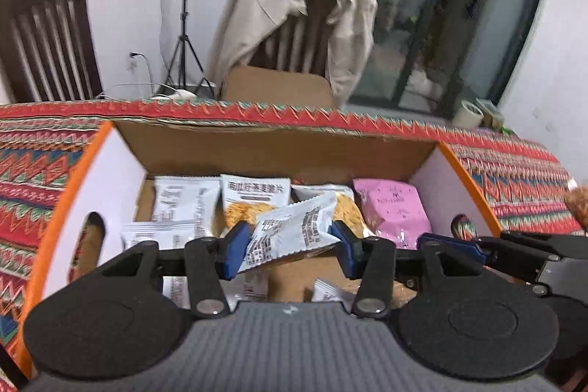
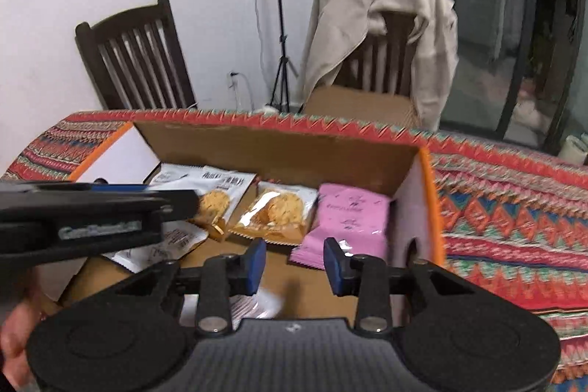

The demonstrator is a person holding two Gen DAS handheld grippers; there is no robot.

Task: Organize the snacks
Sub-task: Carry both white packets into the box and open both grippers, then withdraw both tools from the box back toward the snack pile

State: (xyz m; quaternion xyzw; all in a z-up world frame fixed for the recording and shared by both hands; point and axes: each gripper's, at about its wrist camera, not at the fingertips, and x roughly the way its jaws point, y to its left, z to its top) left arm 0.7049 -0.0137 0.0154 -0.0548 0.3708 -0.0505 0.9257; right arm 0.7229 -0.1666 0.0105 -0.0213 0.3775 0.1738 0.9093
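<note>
Step in hand, I'd judge: dropping a packet into the cardboard box on the patterned surface.

Left gripper hovers over the box's middle w/ fingers clamped on a white snack packet, held tilted above the box floor. Below it, along the box's back wall, lie white packets, 2 cracker packs and, at the box's right end, a pink packet.

Right gripper sits near the box's right end, fingers apart, nothing btwn them.

Next probably: lower the white packet to a bare spot near the box's front, then release.

Hard to read: print is blurred; packets at the box's front are hidden by the grippers; the item at the right edge is cut off.
</note>
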